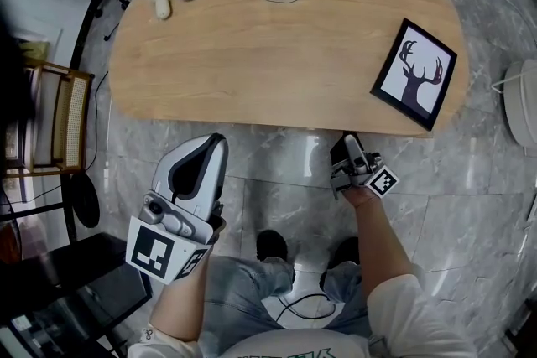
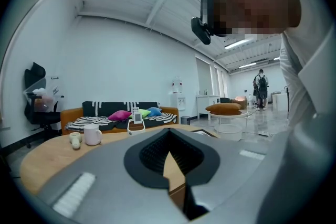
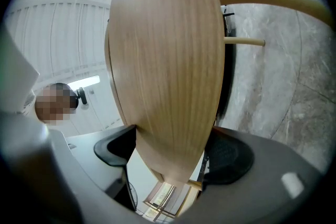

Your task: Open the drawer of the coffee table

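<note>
I have the right gripper at the near edge of the coffee table, right of its middle and turned on its side. In the right gripper view its jaws straddle the table edge, one pad above the wood and one below. The pads look pressed against it, so I take this as a grip.

I can't see the drawer itself in any view. Nothing juts out from under the near edge in the head view, so I judge it closed and tucked below the top where my right gripper sits.

The left gripper hangs off the table, near the near-left edge but apart from it. Its tips are together on nothing.

By my reading, the approach and the grasp are done. The whole pull toward me is left.
</note>
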`<state>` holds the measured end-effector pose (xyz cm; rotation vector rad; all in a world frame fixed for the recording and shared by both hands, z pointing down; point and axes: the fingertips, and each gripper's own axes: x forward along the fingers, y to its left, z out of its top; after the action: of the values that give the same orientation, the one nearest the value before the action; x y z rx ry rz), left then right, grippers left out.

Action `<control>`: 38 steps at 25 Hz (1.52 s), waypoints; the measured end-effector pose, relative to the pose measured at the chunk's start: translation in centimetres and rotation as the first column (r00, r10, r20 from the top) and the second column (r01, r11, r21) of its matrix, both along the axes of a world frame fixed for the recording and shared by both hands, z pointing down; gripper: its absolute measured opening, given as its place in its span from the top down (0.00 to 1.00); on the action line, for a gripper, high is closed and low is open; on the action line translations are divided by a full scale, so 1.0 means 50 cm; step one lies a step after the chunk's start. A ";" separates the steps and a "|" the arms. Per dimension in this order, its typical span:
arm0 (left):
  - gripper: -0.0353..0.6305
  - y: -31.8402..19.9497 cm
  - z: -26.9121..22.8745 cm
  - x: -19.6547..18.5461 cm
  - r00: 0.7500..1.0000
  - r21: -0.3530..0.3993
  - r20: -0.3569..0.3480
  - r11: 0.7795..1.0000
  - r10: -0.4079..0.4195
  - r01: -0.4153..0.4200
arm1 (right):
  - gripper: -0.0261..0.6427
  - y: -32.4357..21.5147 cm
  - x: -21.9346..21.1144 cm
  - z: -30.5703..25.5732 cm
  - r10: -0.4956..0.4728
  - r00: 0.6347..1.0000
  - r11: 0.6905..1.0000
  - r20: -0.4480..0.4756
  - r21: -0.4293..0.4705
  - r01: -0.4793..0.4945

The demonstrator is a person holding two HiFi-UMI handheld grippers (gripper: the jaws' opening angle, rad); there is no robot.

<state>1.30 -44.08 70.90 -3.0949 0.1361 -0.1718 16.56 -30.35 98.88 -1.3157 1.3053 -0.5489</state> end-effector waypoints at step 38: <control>0.95 0.069 -0.020 -0.008 0.998 -0.053 0.004 0.997 0.061 -0.060 | 0.36 0.197 -0.297 0.081 -0.216 0.966 0.957 0.138 -0.166 0.238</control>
<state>0.89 -40.61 69.91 -3.1460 0.0381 -0.1849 1.69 -20.50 102.91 -1.2657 1.3404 -0.9127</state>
